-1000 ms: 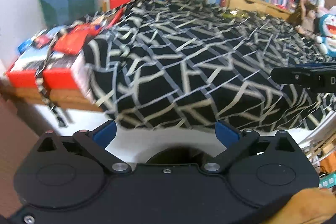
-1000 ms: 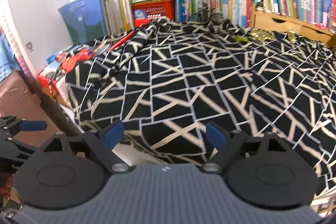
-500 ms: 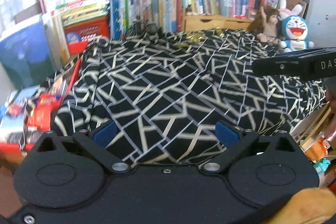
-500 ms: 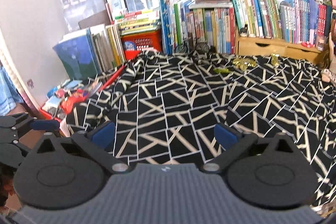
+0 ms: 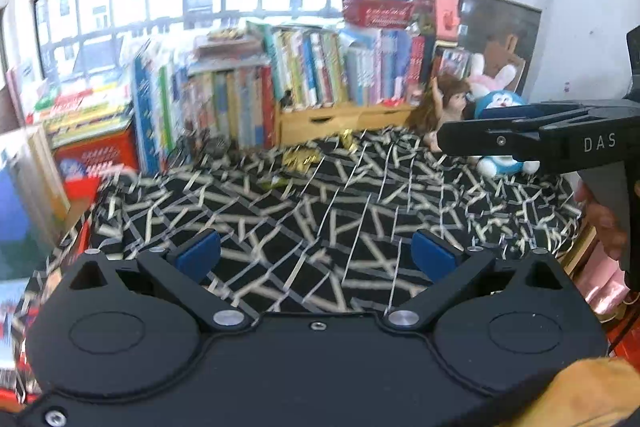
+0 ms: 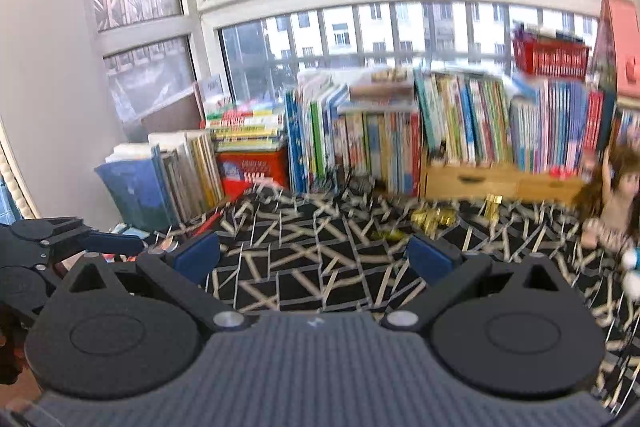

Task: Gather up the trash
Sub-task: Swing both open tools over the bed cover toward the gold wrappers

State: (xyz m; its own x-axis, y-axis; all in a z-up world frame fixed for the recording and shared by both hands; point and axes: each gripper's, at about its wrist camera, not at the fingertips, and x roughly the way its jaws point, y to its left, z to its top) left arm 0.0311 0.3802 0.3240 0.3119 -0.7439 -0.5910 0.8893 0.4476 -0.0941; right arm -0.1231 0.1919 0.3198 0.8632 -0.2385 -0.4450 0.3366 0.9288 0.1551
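Black cloth with cream geometric lines point(image 5: 320, 227) draped over the whole surface, rows of colourful upright books point(image 6: 460, 131) along big windows behind. Crumpled gold foil wrappers point(image 6: 434, 218) lying at the far edge, near a wooden drawer box point(image 6: 500, 182). Left gripper point(image 5: 316, 253) spread wide, nothing between the blue pads. Right gripper point(image 6: 316, 255) same deal, wide apart and empty, well short of the wrappers.

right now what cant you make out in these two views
- gold wrappers on the patterned cloth: blurred and small in both views, count and kind unclear.
- book titles: motion blur.
- doll: cut off by the right view's edge.
- cloth's near edge: hidden behind each gripper's body.
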